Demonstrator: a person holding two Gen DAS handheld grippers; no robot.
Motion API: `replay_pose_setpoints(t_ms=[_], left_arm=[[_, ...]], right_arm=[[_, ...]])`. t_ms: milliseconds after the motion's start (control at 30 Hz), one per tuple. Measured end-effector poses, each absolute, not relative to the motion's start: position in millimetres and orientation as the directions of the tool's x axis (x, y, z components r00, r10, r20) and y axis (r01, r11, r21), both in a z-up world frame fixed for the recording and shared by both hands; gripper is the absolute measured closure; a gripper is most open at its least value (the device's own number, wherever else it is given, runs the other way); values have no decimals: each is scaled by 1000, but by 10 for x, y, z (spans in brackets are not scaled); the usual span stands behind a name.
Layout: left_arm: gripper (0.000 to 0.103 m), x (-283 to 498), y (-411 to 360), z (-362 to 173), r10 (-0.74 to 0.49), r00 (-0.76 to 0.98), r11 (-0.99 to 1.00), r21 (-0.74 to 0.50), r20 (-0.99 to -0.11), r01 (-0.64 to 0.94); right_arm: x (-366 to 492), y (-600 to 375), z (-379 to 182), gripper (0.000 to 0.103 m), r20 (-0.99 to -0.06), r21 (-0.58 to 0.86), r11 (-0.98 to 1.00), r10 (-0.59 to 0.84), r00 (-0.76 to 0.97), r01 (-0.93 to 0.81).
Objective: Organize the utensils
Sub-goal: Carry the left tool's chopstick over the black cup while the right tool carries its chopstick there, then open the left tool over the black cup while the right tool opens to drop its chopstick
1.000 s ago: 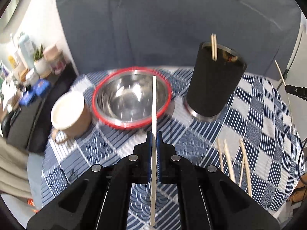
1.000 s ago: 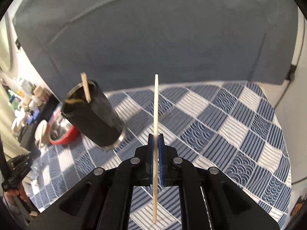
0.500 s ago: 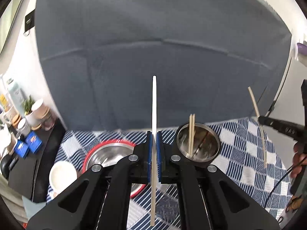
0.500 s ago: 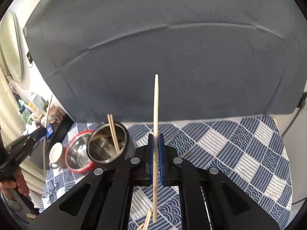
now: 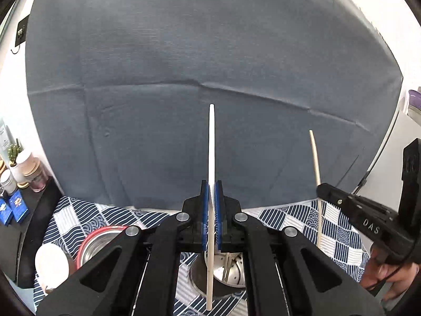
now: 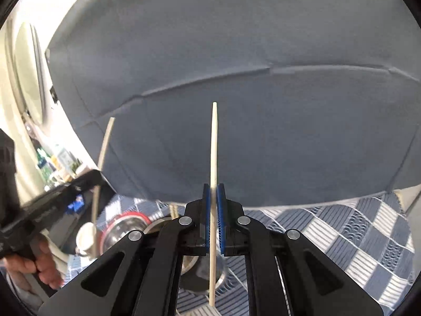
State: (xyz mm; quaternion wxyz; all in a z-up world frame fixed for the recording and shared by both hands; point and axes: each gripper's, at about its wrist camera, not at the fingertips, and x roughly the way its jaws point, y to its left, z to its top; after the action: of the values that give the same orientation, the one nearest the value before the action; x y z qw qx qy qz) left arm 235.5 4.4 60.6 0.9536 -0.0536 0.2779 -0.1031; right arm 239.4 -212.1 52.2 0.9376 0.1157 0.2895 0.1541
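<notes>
My left gripper (image 5: 211, 184) is shut on a white chopstick (image 5: 211, 144) that stands upright. Its lower end hangs over the open mouth of the black steel-lined holder (image 5: 229, 273), seen from above between my fingers. My right gripper (image 6: 214, 188) is shut on a pale wooden chopstick (image 6: 214, 144), also upright, above the holder (image 6: 196, 276), where two chopsticks (image 6: 173, 209) poke out. In the left wrist view the right gripper (image 5: 319, 188) is close at the right. In the right wrist view the left gripper (image 6: 97, 176) is close at the left.
A red-rimmed steel bowl (image 5: 101, 239) and a tan mug (image 5: 51, 264) stand left of the holder on the blue-and-white checked tablecloth (image 6: 355, 237). A grey backdrop (image 5: 210, 65) rises behind. Jars and boxes (image 5: 15, 179) crowd a dark shelf at the far left. A hand (image 6: 34, 263) grips each tool.
Both grippers have risen and tipped upward with their chopsticks. The holder has slid from ahead of the fingers to below them, and the two grippers have drawn closer together.
</notes>
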Motion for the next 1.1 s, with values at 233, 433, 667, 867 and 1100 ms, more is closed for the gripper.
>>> replay_pose_setpoints(t_ms=[233,433,667,867,1100], left_arm=[[98,2586,4,425,-283,816,950,-262,-505,168],[98,2673,-90,304,-289,837,949,-252,-464,188],[98,2711,-117,106,-258,859,960,-221,-443,174],[98,2692,-80,-77,-261,856,957,-234,-445,171],[98,2590,-87,-206,-271,854,956,-231,-444,183]], right_arm=[[2648,-2048,418,98,-453,406,879,431,780,-250],[2814,-1973,310,98,-416,445,855,462,783,-268],[2889,-1864,83,98,-388,469,835,486,783,-286],[2855,-1720,-105,98,-410,434,849,485,773,-302],[2754,-1688,-222,95,-425,407,860,476,770,-308]])
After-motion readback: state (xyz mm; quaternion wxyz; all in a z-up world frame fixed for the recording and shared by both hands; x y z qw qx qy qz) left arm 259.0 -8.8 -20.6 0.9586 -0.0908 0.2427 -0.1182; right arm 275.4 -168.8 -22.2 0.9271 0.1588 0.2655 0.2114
